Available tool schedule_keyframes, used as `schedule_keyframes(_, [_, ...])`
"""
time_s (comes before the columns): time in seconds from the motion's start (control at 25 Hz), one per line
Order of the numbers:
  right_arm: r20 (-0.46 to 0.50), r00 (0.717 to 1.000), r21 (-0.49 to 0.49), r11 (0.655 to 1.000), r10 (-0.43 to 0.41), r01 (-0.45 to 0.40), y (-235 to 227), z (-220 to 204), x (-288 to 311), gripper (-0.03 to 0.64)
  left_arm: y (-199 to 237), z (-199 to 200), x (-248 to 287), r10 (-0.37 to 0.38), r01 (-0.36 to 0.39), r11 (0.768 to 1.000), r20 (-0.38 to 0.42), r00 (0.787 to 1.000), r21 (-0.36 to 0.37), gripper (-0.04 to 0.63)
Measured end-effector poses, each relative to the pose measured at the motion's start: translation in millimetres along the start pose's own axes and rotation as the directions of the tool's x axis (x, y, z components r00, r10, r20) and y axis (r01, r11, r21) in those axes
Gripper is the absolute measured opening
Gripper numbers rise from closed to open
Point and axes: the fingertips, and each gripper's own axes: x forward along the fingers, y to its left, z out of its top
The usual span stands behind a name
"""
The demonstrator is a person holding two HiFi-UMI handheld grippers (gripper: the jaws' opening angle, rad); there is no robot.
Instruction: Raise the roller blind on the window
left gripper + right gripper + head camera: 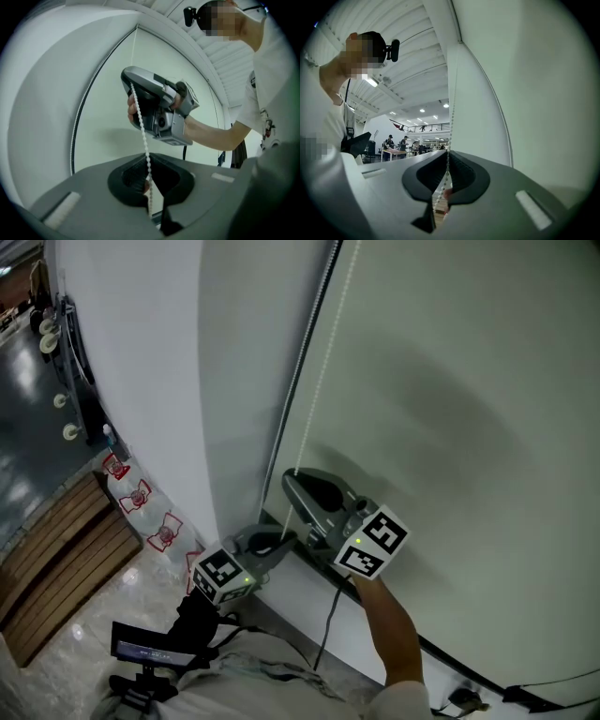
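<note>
Blind hangs flat over the window, filling the right of the head view down to a dark edge near the sill. By that, I judge little or none of the raising is done. Its chain drops along the blind's left side, just beside the dark frame.

The right hand-held gripper sits higher on the chain, its jaws closed on the beads, which run down through the narrow gap between the pads. The left hand-held gripper is lower and nearer, just beside the right one, and its jaws are pressed together on the same strand. Its own view shows the beads running taut from the right one down into its pinch.

Both point roughly level at the window, so the vertical chain crosses the pads squarely and the beads can catch. Stacking the two grips looks like hand-over-hand pulling: one keeps the tension while the other can let go and reach higher. Only one strand is visible, so I cannot tell where the return run lies.
</note>
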Motion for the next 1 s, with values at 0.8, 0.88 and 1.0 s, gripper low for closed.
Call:
schedule_keyframes(0.8, [-0.058, 0.997, 0.096, 0.994, 0.057, -0.051, 12.0, -48.4, -23.4, 0.124, -13.9, -1.3, 6.2, -0.055, 0.056, 0.998, -0.017, 0.998, 0.006, -0.002])
schedule_keyframes(0.88, [-0.021, 0.997, 0.094, 0.993, 0.068, -0.066, 8.4, -28.3, -18.5, 0.129, -14.6, -2.3, 6.7, -0.057, 0.058, 0.998, -0.017, 0.998, 0.006, -0.002])
schedule_keyframes(1.0, [0.015, 0.996, 0.05, 0.995, 0.086, -0.086, 2.3, 5.8, -7.1, 0.129, -14.8, -2.6, 7.9, -0.06, 0.06, 0.998, -0.02, 0.998, 0.007, -0.002])
